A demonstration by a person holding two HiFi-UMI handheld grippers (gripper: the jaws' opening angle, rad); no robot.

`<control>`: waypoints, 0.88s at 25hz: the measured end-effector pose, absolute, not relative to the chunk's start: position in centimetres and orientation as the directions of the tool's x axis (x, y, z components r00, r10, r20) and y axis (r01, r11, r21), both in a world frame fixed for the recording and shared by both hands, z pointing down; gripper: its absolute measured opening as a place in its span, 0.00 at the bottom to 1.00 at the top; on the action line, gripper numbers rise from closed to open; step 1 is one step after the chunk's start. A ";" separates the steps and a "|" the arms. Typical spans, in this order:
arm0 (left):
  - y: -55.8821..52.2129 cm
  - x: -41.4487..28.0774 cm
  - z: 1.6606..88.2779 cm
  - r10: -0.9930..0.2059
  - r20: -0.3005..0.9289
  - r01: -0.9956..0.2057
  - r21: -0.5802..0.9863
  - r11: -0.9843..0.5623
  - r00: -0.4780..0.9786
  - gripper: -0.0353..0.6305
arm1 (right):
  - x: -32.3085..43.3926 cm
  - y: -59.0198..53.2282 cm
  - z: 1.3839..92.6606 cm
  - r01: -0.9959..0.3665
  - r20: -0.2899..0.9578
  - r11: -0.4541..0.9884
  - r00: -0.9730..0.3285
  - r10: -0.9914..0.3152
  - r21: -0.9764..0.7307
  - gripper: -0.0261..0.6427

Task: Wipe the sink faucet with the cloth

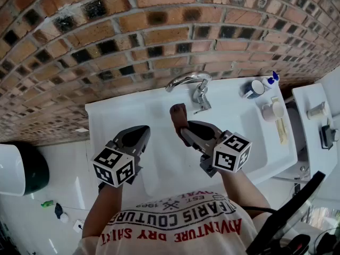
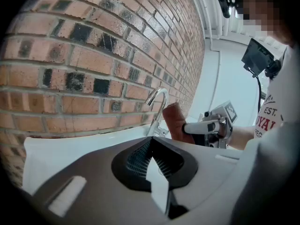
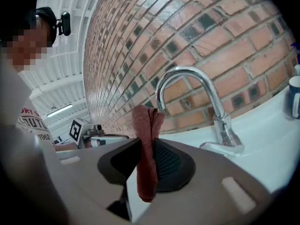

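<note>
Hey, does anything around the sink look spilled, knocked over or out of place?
Nothing stands out. The faucet stands upright at the back of the sink, the mug sits upright off to its side, and the cloth is clamped in the right gripper near the spout. No spill shows.

Bright daylight, fisheye-warped, dark-vignetted edges

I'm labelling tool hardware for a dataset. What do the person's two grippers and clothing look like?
Both the left gripper and the right gripper have dark grey, tapered jaws lined with black ribbed pads. Each carries a white cube printed with black square markers. The person wears a short-sleeved white T-shirt with red and dark lettering.
</note>
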State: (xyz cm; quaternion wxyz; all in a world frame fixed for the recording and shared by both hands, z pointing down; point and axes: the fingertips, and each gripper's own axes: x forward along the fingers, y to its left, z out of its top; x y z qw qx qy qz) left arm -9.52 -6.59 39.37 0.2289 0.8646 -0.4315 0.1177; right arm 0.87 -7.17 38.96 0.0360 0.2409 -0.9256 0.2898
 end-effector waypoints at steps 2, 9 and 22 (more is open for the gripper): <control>-6.8 -9.5 39.3 -0.693 0.400 -0.801 0.292 -0.523 0.599 0.06 | 2.1 -8.4 38.0 -0.490 0.179 0.706 -0.864 -0.470 -0.512 0.16; -7.1 -9.3 39.7 -0.686 0.406 -0.797 0.295 -0.527 0.604 0.06 | 7.6 -12.5 35.5 -0.594 0.114 0.634 -0.768 -0.630 -0.496 0.16; -7.5 -9.1 40.0 -0.673 0.423 -0.794 0.283 -0.538 0.606 0.06 | 11.9 -18.4 40.0 -0.703 0.165 0.386 -0.578 -0.799 -0.597 0.16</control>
